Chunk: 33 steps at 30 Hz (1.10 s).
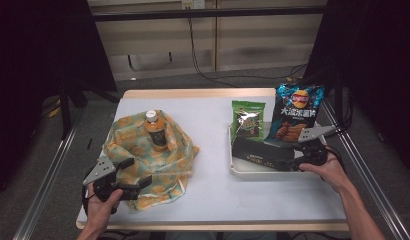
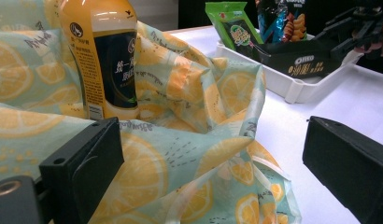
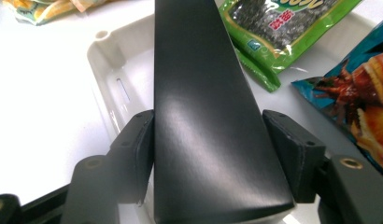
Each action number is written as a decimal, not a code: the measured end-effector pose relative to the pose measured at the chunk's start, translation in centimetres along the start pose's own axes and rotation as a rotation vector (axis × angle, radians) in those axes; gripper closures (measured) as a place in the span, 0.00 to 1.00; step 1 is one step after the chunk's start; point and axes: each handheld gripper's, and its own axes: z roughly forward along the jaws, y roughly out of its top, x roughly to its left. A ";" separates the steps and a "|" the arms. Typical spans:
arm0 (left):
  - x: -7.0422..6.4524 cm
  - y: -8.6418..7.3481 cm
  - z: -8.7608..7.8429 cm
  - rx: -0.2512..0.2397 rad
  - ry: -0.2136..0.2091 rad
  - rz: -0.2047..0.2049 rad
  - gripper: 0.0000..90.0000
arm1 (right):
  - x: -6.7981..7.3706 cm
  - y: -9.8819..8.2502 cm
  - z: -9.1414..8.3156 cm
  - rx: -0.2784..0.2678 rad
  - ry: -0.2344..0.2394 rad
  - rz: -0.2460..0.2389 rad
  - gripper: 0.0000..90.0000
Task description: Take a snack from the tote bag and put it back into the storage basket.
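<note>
Packing status, as judged from the table: one item in, three still out. Your orange drink bottle with the white cap [image 1: 155, 131] stands upright in the lemon-print cloth bag [image 1: 143, 160] at the near left. Your left gripper [image 1: 127, 181] sits at the bag's near edge, jaws wide, fabric between them but not pinched. At the right, the white plastic tray [image 1: 238, 169] holds the green seaweed snack packet [image 1: 248, 120], the blue crisp bag [image 1: 296, 112] and the long black biscuit box [image 1: 263, 152]. Your right gripper [image 3: 208, 158] has its jaws clamped on the box's near end; the box appears to lie in the tray, not yet lifted out.
</note>
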 end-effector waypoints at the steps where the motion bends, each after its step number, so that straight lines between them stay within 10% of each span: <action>1: 0.0 0.0 0.0 0.001 -0.001 -0.002 0.05 | 0.0 0.0 0.0 0.003 -0.004 0.003 0.41; 11: 0.0 0.0 -0.1 -0.006 -0.011 0.003 0.05 | 0.8 0.3 -1.0 -0.063 -0.055 0.036 0.30; 25: -0.1 0.1 -0.2 -0.001 0.000 0.007 0.06 | 3.5 -0.6 -2.1 -0.125 -0.039 0.056 0.97; 33: 0.0 0.1 -0.3 -0.007 -0.002 0.001 0.06 | 3.7 -2.2 -2.6 -0.134 -0.051 0.095 1.00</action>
